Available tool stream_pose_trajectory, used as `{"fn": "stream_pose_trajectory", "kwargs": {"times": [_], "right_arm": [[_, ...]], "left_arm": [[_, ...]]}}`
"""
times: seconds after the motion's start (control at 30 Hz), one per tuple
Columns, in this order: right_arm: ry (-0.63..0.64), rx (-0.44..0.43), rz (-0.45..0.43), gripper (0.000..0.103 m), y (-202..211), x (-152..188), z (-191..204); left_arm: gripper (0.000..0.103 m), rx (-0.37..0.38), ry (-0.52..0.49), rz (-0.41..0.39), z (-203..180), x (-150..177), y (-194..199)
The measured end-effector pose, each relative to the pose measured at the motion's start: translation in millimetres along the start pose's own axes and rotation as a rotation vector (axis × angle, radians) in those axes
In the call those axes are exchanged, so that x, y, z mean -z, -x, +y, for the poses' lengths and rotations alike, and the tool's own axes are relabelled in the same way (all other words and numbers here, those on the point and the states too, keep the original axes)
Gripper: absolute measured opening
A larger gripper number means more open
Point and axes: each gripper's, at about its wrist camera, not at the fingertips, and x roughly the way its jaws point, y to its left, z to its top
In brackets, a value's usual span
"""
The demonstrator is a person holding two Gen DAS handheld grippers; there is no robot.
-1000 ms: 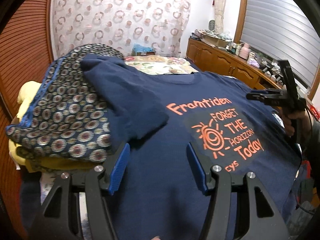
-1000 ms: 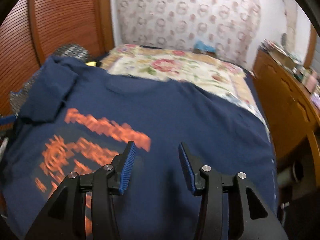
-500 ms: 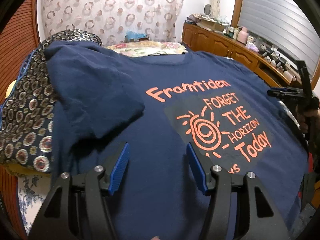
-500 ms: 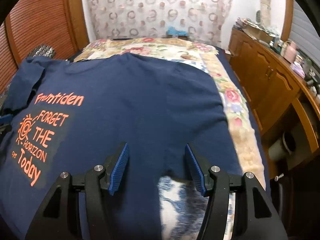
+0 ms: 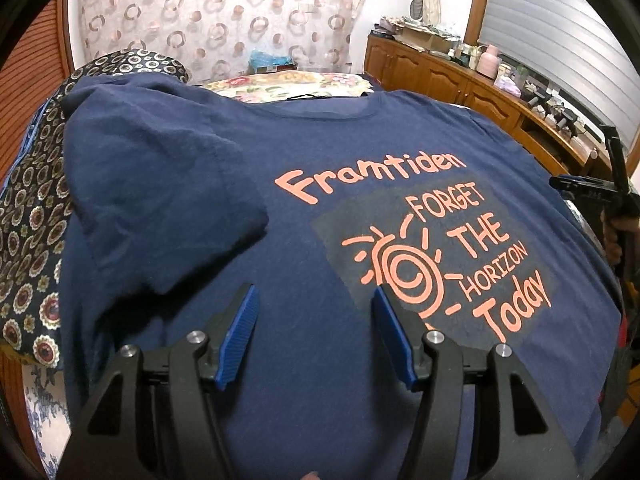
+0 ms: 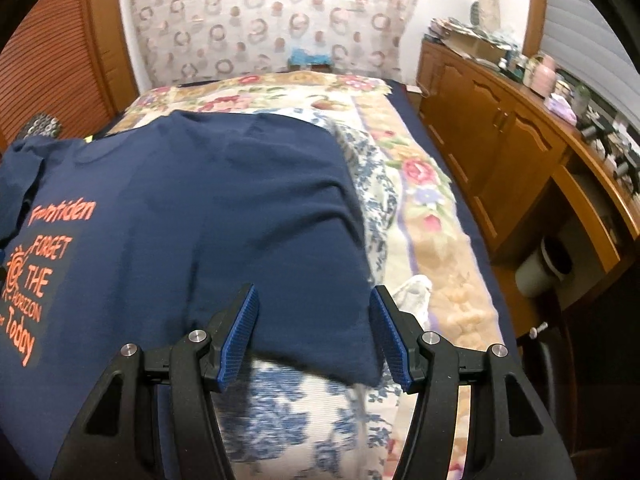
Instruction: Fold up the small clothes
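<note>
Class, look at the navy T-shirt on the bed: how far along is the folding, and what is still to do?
Done: the navy T-shirt lies spread print-up, one sleeve already folded over the body. In hand: nothing; the left tool is open above the shirt, and the right tool is open over its far edge, having just opened. Left: fold that side in, then fold the body.

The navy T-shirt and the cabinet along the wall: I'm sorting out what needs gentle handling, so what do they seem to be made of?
The T-shirt looks like soft matte knit, probably cotton jersey: it drapes and creases, and its orange lettering looks like a flat print. The cabinet looks like varnished wood: warm brown, with raised door panels and a slight sheen.
</note>
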Motion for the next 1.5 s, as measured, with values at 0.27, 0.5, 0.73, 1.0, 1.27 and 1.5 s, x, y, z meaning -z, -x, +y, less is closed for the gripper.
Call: {"fn": "stream_pose_trajectory", "kwargs": {"times": [0.27, 0.5, 0.73, 1.0, 1.27, 1.5], "right_arm": [[-0.070, -0.081, 0.025, 0.059, -4.4, -4.7, -18.3], [-0.091, -0.173, 0.054, 0.050, -0.4, -1.1, -23.1], [-0.043, -0.182, 0.063, 0.032, 8.3, 4.5, -14.5], [0.076, -0.061, 0.044, 0.012, 13.8, 4.2, -1.4], [0.141, -0.057, -0.089, 0.005, 41.1, -12.4, 23.1], [0.267, -0.182, -0.118, 0.005, 49.9, -21.1, 93.1]], "left_arm": [[0.086, -0.022, -0.075, 0.036, -17.6, -1.1, -9.4], [0.091, -0.020, -0.082, 0.041, -19.3, -1.8, -9.8], [0.093, -0.029, -0.080, 0.043, -17.7, -3.4, -12.6], [0.096, -0.040, -0.069, 0.047, -17.3, -4.1, -14.0], [0.097, -0.040, -0.069, 0.047, -17.2, -4.0, -13.9], [0.097, -0.022, -0.045, 0.020, -13.3, -4.1, -8.0]]}}
